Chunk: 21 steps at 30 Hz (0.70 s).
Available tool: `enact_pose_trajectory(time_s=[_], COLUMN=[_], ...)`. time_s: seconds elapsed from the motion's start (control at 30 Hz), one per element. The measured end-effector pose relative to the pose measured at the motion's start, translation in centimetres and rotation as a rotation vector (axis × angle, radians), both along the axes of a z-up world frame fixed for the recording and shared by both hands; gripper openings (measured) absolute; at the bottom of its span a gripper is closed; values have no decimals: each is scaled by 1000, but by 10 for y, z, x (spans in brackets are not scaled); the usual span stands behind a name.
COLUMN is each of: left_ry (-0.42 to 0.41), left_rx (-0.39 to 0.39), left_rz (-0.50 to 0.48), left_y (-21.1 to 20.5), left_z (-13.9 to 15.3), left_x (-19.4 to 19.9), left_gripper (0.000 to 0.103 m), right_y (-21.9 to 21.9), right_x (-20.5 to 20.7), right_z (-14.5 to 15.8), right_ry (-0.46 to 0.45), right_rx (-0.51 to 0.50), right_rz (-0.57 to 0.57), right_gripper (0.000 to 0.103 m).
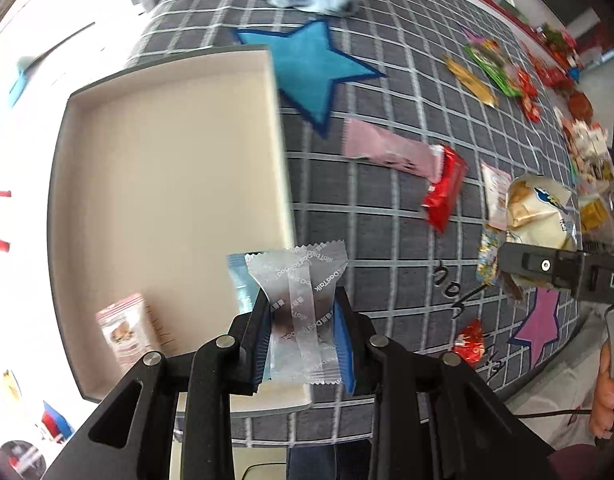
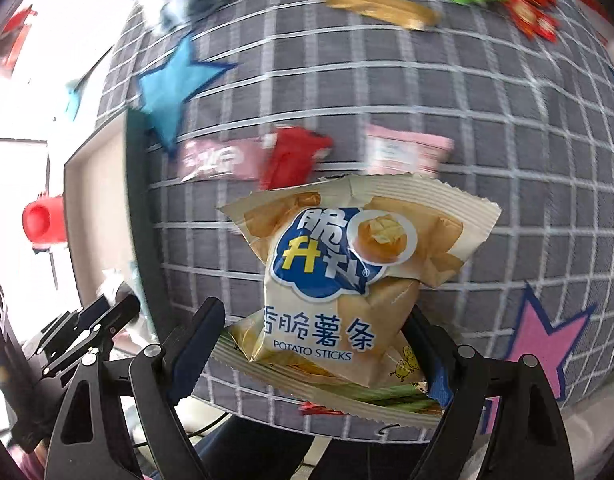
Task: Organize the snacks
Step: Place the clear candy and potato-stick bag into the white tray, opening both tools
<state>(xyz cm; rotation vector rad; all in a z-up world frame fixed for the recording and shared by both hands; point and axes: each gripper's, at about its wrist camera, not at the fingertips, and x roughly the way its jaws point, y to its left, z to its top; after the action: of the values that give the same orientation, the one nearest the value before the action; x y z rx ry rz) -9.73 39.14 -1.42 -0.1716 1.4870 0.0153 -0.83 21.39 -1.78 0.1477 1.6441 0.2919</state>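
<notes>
Snacks gripped — silver packet [image 1: 303,312] in left tool [image 1: 303,332], potato-sticks bag [image 2: 347,280] in right tool [image 2: 319,344].

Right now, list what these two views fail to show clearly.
- Right wrist view: the pink packets and red packet are motion-blurred; print unreadable.
- Right wrist view: the potato sticks bag hides the right hand-held gripper's far finger.
- Left wrist view: the packet in the tray is blurred, and the silver wrapped snack hides the left hand-held gripper's pads.

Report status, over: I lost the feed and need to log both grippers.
Left gripper shut on silver wrapped snack, beside the beige tray. Right gripper shut on potato sticks bag. Nothing blocking the tray.
</notes>
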Motion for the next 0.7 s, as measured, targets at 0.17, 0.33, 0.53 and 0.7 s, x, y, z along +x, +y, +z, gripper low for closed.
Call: enact_pose_trajectory(time_s=[0.17, 0.33, 0.53, 0.7], left_ry=[-1, -2, 16, 25], left_rx=[12, 18, 16, 9], left_rz=[78, 156, 228, 259], left_y=[18, 48, 72, 82], left_z=[-5, -4, -11, -15], left_x=[-9, -20, -37, -47], left_gripper=[32, 32, 32, 32], right_y=[54, 102, 153, 183], right_x=[3, 4, 2, -1], right_z=[-1, 6, 14, 14], right_ry=[-10, -24, -30, -23], right_rx=[6, 22, 55, 76], right_rz=[106, 203, 302, 360], right_gripper=[88, 88, 88, 88])
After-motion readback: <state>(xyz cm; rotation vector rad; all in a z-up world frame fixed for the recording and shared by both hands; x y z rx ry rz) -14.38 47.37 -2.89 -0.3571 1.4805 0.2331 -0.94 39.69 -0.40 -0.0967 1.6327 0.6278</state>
